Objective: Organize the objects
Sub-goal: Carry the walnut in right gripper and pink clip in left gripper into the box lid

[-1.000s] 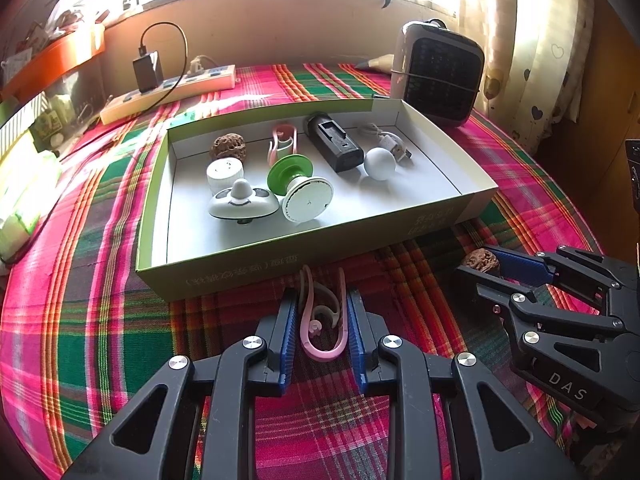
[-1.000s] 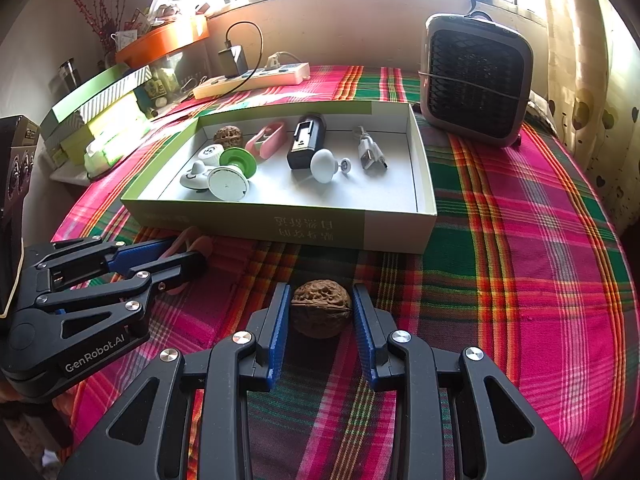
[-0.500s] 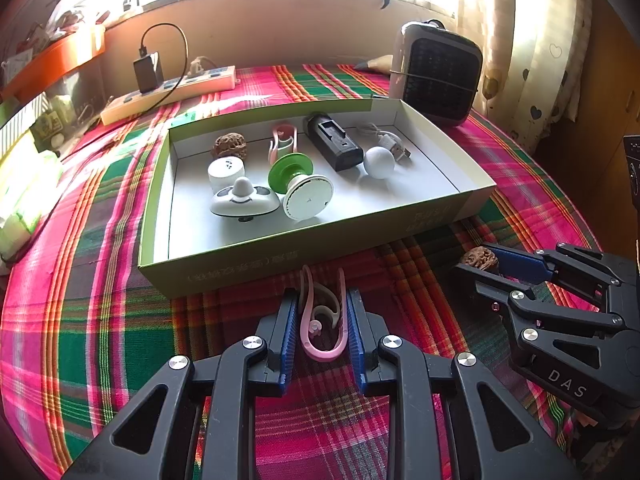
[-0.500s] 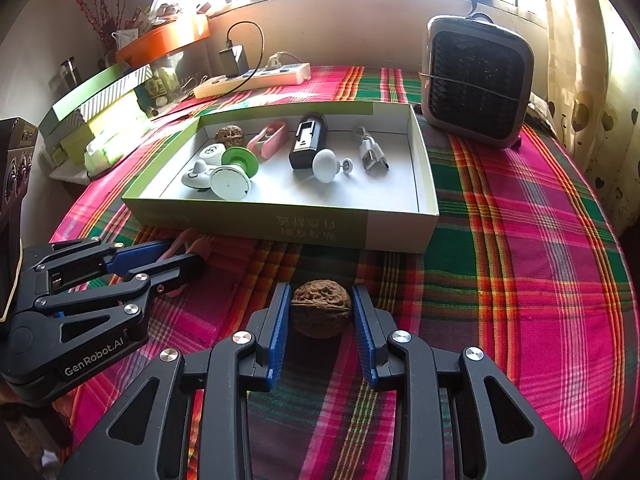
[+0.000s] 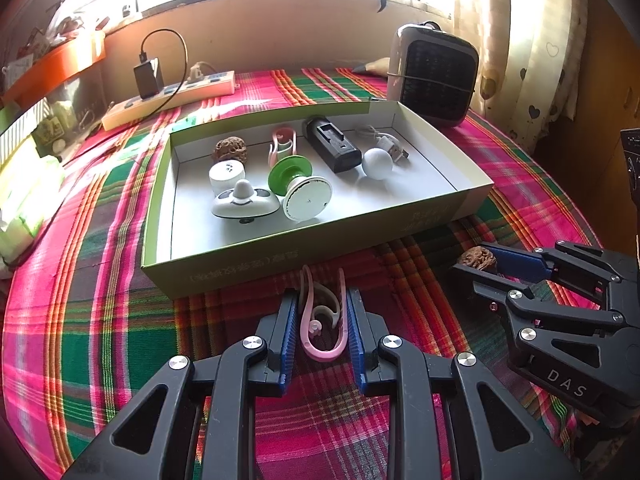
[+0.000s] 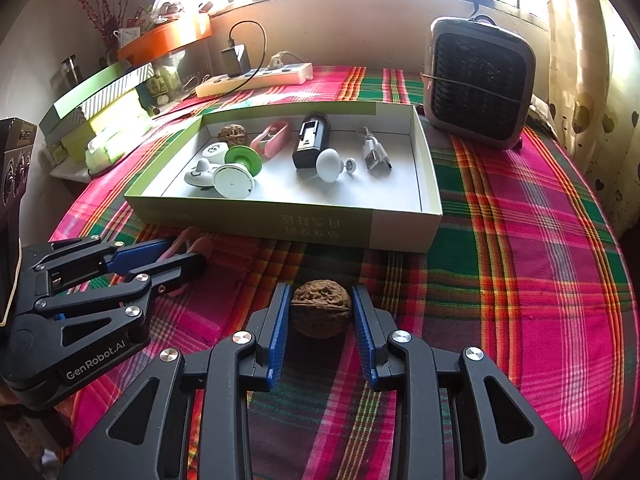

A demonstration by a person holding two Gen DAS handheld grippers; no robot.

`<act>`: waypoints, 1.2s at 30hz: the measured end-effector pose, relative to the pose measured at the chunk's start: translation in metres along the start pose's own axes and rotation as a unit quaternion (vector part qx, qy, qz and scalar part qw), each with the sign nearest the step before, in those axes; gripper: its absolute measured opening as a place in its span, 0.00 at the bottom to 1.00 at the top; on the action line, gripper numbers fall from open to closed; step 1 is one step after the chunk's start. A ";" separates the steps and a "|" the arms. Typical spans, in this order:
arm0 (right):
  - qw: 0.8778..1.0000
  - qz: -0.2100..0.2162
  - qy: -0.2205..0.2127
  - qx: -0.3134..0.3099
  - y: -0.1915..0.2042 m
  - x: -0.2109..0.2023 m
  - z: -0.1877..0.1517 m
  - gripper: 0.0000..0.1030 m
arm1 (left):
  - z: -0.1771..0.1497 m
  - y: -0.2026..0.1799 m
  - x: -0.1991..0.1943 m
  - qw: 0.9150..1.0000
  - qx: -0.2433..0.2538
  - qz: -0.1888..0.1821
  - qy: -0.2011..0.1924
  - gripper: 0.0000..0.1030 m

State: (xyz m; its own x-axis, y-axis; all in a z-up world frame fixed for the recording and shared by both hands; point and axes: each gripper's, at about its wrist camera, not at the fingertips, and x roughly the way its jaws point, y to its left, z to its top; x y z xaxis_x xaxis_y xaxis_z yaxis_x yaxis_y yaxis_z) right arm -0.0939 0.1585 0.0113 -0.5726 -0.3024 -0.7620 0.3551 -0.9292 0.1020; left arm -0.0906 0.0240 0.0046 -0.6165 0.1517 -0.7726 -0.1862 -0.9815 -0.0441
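1. Nothing has moved since a second ago: both of my grippers sit where they were, and the green box has only drifted a touch in the left wrist view.
2. Left wrist view: my left gripper has its blue-padded fingers closed narrow on the pink clip, low over the plaid worktop, just near of the green box.
3. Same view: inside the box lie a walnut, a second pink clip, a black charger block, a white ball, a green and white spool and a white cap piece.
4. Same view: at the right, my right gripper shows side-on with a brown walnut at its tips.
5. Right wrist view: my right gripper holds the loose walnut between its fingers, pads against both sides, on the worktop near of the box.
6. Same view: the left gripper lies at the left with the pink clip pinched at its tips, close to the box's near wall.
7. Same view: a small heater stands far right beyond the box and a power strip lies far left.
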 end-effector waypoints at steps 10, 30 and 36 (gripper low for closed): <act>1.000 -0.002 -0.008 -0.003 0.004 -0.005 0.002 0.31 | 0.000 0.001 -0.010 1.000 0.000 -0.009 -0.016 0.21; 0.999 -0.009 -0.042 -0.024 0.015 -0.016 0.030 0.31 | 0.018 0.016 -0.029 0.999 -0.005 -0.019 -0.047 0.21; 0.998 -0.013 -0.046 -0.031 0.015 -0.014 0.042 0.31 | 0.025 0.022 -0.028 0.999 -0.008 -0.020 -0.049 0.21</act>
State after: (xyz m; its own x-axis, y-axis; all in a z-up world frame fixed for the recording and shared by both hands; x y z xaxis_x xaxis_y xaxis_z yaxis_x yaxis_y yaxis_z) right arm -0.1121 0.1399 0.0504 -0.6465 -0.2993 -0.7018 0.3830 -0.9228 0.0408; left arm -0.0966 0.0012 0.0410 -0.6813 0.2015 -0.7037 -0.2010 -0.9759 -0.0848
